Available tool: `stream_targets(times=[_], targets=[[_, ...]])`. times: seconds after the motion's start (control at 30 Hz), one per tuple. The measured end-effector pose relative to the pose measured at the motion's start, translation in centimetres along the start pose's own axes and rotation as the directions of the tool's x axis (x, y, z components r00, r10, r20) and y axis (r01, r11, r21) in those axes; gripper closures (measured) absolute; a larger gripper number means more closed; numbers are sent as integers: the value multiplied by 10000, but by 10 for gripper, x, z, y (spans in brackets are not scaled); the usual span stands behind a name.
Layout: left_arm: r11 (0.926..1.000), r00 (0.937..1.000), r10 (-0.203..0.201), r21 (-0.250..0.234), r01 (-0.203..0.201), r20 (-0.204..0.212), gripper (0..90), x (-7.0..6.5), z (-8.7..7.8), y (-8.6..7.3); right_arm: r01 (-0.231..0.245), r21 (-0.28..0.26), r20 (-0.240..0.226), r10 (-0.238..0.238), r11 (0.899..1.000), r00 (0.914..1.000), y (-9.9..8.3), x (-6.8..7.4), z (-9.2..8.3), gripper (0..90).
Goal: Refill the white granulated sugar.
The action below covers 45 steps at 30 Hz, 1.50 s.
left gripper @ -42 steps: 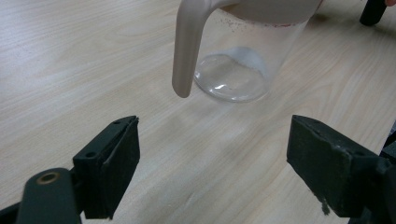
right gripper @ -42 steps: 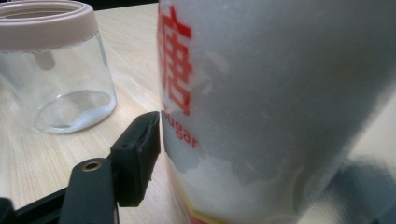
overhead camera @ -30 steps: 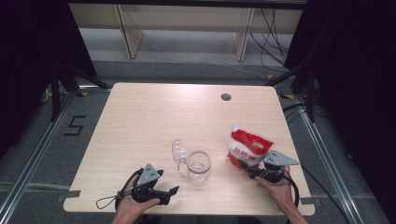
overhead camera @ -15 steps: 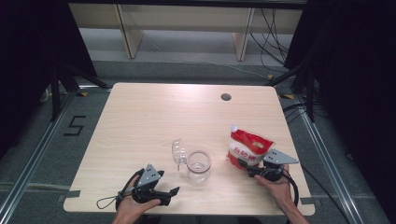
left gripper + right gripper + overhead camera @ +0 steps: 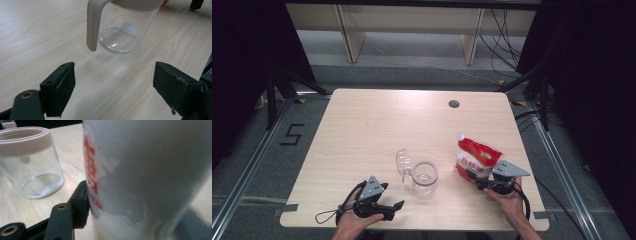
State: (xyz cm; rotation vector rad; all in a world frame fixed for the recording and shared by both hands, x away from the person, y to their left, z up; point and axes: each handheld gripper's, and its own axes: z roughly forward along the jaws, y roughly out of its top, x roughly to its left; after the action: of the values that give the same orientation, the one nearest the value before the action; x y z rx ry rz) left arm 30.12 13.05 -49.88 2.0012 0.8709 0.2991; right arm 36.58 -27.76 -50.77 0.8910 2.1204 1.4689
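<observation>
My right gripper (image 5: 475, 176) is the one at work: its jaws have just been closing, and they now sit on either side of the lower end of the red-and-white sugar pouch (image 5: 477, 158). In the right gripper view the left jaw pad lies flat against the pouch (image 5: 140, 177); the other pad is hidden behind the bag, so I judge this a grip on the pouch, not yet a firm one. My left gripper (image 5: 396, 210) rests on the table (image 5: 377, 125) near the front edge, jaws wide apart with nothing between them, pointing at the glass jar (image 5: 126, 32).

The jar (image 5: 425, 177) stands upright between the 2 grippers, mouth open, its clear flip lid (image 5: 402, 163) hanging off the left side. A thin white residue sits in its bottom. The pouch stands just right of the jar, spout corner up and away from me.

I read the step as securing the pouch for a pour into the jar. Next I need to finish the squeeze without crushing the soft bag, lift it, and tip the spout over the jar's mouth; the left gripper could steady the jar.
</observation>
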Motion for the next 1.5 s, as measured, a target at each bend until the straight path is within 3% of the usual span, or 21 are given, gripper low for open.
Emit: stream_targets(times=[0.03, 0.1, 0.17, 0.27, 0.3, 0.33, 0.37, 0.43, 0.47, 0.53, 0.63, 0.8, 0.83, 1.0, 1.1, 1.17, 1.3, 1.33, 1.37, 1.4, 1.5], targets=[[9995, 9997, -231, -229, 232, 35, 178, -2, 1, -1, -99, 14, 146, 99, 9999, 9998, 0, 2, -1, 451], [9997, 9998, -199, -130, 200, 28, 178, -2, -1, -1, 178, 222, 249, -184, 9996, 9995, 2, 2, -3, 454], [9998, 9998, 196, 15, -196, 69, 178, 1, -2, 1, 92, 216, 214, -96, 9997, 9997, 2, 4, -4, 456], [9998, 9999, -145, -131, 146, 23, 179, -2, -1, -1, 338, 159, 357, -344, 9993, 9988, 4, 6, -6, 459], [9999, 9999, 91, -68, -91, 42, 179, 0, -1, 0, 244, 171, 380, -250, 9996, 9990, 5, 8, -7, 460], [9998, 9998, 207, 24, -208, 60, 179, 1, -2, 0, 848, 57, 515, -850, 9964, 9951, 5, 5, -6, 460], [9998, 10000, -42, -191, 42, 29, 179, -1, 0, 0, 802, 133, 533, -808, 9967, 9953, 6, 6, -7, 461], [10000, 10000, 7, -49, -7, 4, 179, -1, -2, 0, 836, 145, 600, -844, 9964, 9946, 8, 10, -9, 461], [9999, 10000, -9, -127, 10, 43, 179, 0, -2, 0, 1347, 140, 690, -1353, 9908, 9884, 10, 8, -10, 462], [9999, 10000, -73, -152, 74, 25, 179, 0, -1, 0, 1208, 115, 668, -1213, 9926, 9904, 12, 14, -12, 462], [9999, 10000, 10, -141, -10, 31, 179, 1, -2, 0, 1843, 242, 768, -1856, 9826, 9796, 15, 14, -14, 463], [9999, 10000, -73, -110, 73, -65, 179, 0, -3, 0, 2155, 566, 868, -2198, 9749, 9717, 17, 22, -19, 464], [9995, 9998, -202, -227, 202, -7, 179, 0, -1, -1, 2483, 792, 894, -2550, 9654, 9628, 18, 24, -22, 464], [9993, 9994, -330, -185, 329, -41, 179, 1, -3, 0, 2852, 895, 1081, -2940, 9543, 9497, 21, 28, -25, 464], [9991, 9993, -386, -155, 386, -4, 179, 2, -3, -1, 3681, 985, 1381, -3791, 9245, 9150, 24, 30, -26, 465], [9993, 9994, -342, -181, 340, -66, 179, 2, -3, -1, 3979, 1046, 1396, -4096, 9114, 9015, 25, 32, -27, 465], [9992, 9993, -364, -176, 363, -74, 179, 2, -3, -1, 4233, 1405, 1480, -4418, 8950, 8848, 28, 39, -29, 466], [9989, 9990, -433, -190, 431, -78, 179, 2, -3, -1, 4540, 1471, 1475, -4733, 8788, 8684, 30, 39, -29, 466], [9988, 9990, -431, -230, 428, -105, 179, 2, -2, -1, 4435, 1528, 1456, -4640, 8832, 8738, 29, 40, -29, 466], [9990, 9990, -409, -212, 406, -155, 179, 2, -3, -1, 4522, 1606, 1374, -4736, 8773, 8700, 30, 40, -30, 466], [9995, 9997, -247, -178, 246, -83, 179, 3, -4, -1, 4834, 1759, 1532, -5090, 8575, 8470, 31, 42, -30, 467]])
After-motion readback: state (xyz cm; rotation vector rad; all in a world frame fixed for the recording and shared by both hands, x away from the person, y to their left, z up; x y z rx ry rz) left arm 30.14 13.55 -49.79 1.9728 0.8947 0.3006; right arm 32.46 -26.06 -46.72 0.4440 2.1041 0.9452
